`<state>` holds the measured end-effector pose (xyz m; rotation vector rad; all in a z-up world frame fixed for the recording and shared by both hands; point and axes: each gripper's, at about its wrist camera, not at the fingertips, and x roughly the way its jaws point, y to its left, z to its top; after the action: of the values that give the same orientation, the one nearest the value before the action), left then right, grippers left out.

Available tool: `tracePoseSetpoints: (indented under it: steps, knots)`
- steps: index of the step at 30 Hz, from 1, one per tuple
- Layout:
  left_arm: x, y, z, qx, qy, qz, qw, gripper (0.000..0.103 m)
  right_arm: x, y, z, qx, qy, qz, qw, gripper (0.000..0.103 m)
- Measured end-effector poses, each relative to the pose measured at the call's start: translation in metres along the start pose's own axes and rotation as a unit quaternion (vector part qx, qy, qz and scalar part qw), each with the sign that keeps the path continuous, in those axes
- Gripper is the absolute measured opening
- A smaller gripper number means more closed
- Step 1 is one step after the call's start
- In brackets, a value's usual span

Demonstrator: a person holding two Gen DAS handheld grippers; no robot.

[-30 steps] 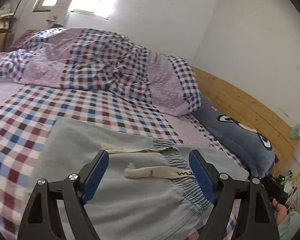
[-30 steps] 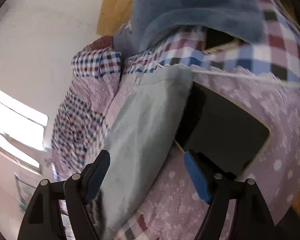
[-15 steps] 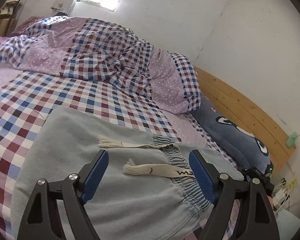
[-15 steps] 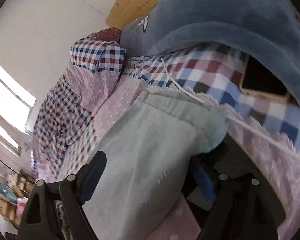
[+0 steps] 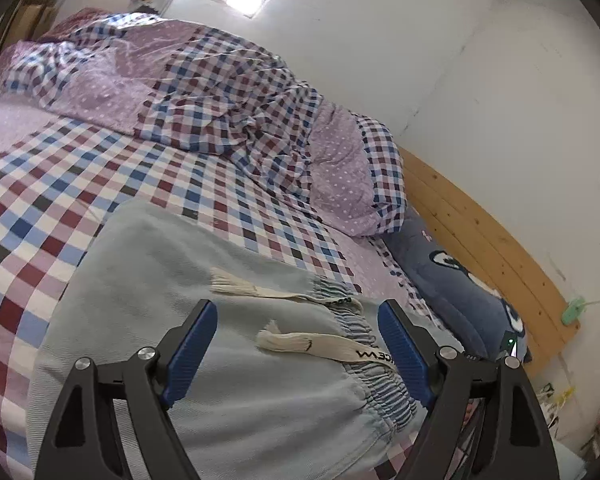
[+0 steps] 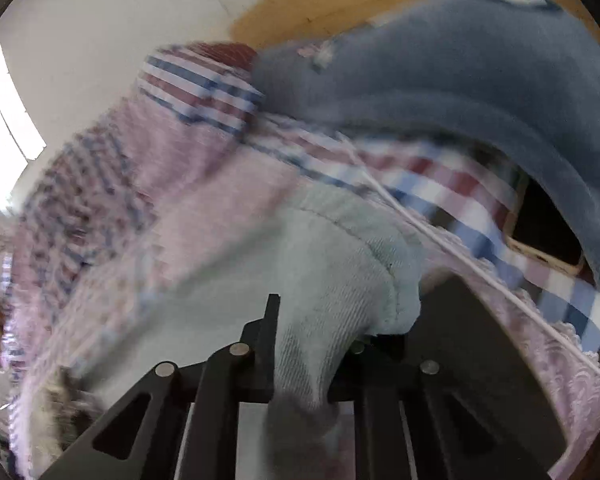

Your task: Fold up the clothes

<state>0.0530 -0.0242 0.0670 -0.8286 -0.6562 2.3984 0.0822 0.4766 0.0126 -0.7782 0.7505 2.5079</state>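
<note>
**Shorts pinched at the right side, left fingers spread above the waistband**

Shorts (image 5: 188,320), pale blue with an elastic waistband, lie flat on the checked bed (image 5: 60,200), waistband toward the blue pillow (image 5: 460,292). Two cream drawstrings (image 5: 312,342) lie loose on top. Near edge of the garment cut off by the frame bottom and by the left gripper (image 5: 296,344) body; its lower hem not visible.

Left gripper: blue fingers (image 5: 190,344) released, wide apart, one to each side of the lower drawstring; contact with the cloth cannot be told.

Right wrist view heavily motion-blurred. Right gripper (image 6: 312,344) is closing, fingers clenched on a bunched fold of the shorts (image 6: 340,280) that rises between them; the pads themselves are hidden by cloth. A phone (image 6: 544,240) is half tucked under the pillow (image 6: 440,72), a white cable (image 6: 460,256) runs across the sheet beside it. A dark flat object sits just right of the gripper, mostly hidden, identity unclear.

Room: open checked sheet on the left of the shorts, rumpled quilt (image 5: 220,92) behind them, wooden headboard (image 5: 480,240) and pillow close on the right.

Change: a second ago the right fingers stood wide open with the shorts lying flat between them; now they grip the raised corner. Left gripper spread unchanged, view rolled slightly.
</note>
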Motion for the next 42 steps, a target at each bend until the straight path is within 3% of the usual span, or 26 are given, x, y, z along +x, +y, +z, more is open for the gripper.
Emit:
tracePoseSetpoints:
  steps: [4, 6, 9, 11, 13, 16, 17, 18, 21, 23, 25, 30, 33, 35, 40, 42]
  knots:
    - [-0.012, 0.02, 0.006, -0.037, -0.002, -0.004, 0.9993, 0.086, -0.062, 0.099, -0.002, -0.102, -0.084, 0.075, 0.988, 0.013]
    - [-0.021, 0.034, 0.009, -0.064, -0.001, -0.016, 0.9978, 0.086, -0.1, 0.167, -0.025, -0.183, -0.118, 0.125, 0.968, 0.013]
    - [-0.037, 0.056, 0.013, -0.107, -0.003, -0.055, 0.9927, 0.086, -0.138, 0.259, -0.086, -0.313, -0.136, 0.188, 0.921, 0.013]
    - [-0.043, 0.075, 0.016, -0.143, 0.0, -0.089, 0.9857, 0.086, -0.139, 0.301, -0.141, -0.388, -0.111, 0.216, 0.889, 0.013]
    - [-0.043, 0.097, 0.017, -0.191, 0.017, -0.126, 0.9733, 0.086, -0.119, 0.33, -0.203, -0.468, -0.058, 0.213, 0.855, 0.014]
    - [-0.03, 0.13, 0.011, -0.265, 0.06, -0.156, 0.9498, 0.086, -0.084, 0.346, -0.269, -0.555, 0.022, 0.166, 0.815, 0.018]
    - [-0.026, 0.135, 0.01, -0.276, 0.068, -0.156, 0.946, 0.086, -0.078, 0.346, -0.282, -0.572, 0.034, 0.153, 0.805, 0.021]
    - [-0.022, 0.14, 0.009, -0.284, 0.076, -0.156, 0.943, 0.086, -0.08, 0.342, -0.286, -0.579, 0.027, 0.15, 0.801, 0.022]
    - [-0.011, 0.139, 0.012, -0.27, 0.102, -0.143, 0.9468, 0.086, -0.09, 0.336, -0.283, -0.58, 0.029, 0.172, 0.796, 0.047]
    - [-0.005, 0.132, 0.015, -0.255, 0.119, -0.136, 0.95, 0.086, -0.097, 0.331, -0.276, -0.573, 0.033, 0.191, 0.796, 0.076]
    - [-0.001, 0.125, 0.016, -0.243, 0.135, -0.133, 0.9514, 0.086, -0.106, 0.321, -0.269, -0.574, 0.032, 0.205, 0.792, 0.084]
    - [0.001, 0.111, 0.012, -0.228, 0.168, -0.117, 0.9518, 0.086, -0.118, 0.301, -0.271, -0.613, 0.034, 0.218, 0.759, 0.084]
    - [-0.001, 0.109, 0.007, -0.231, 0.187, -0.11, 0.9485, 0.086, -0.122, 0.291, -0.262, -0.596, 0.065, 0.286, 0.747, 0.084]
    - [-0.002, 0.107, 0.001, -0.23, 0.209, -0.095, 0.9457, 0.086, -0.124, 0.287, -0.256, -0.576, 0.082, 0.322, 0.747, 0.084]
    - [-0.009, 0.098, -0.007, -0.223, 0.227, -0.08, 0.9445, 0.085, -0.118, 0.291, -0.26, -0.567, 0.093, 0.323, 0.752, 0.083]
    - [-0.011, 0.098, -0.009, -0.228, 0.225, -0.078, 0.944, 0.082, -0.122, 0.293, -0.271, -0.569, 0.1, 0.327, 0.748, 0.075]
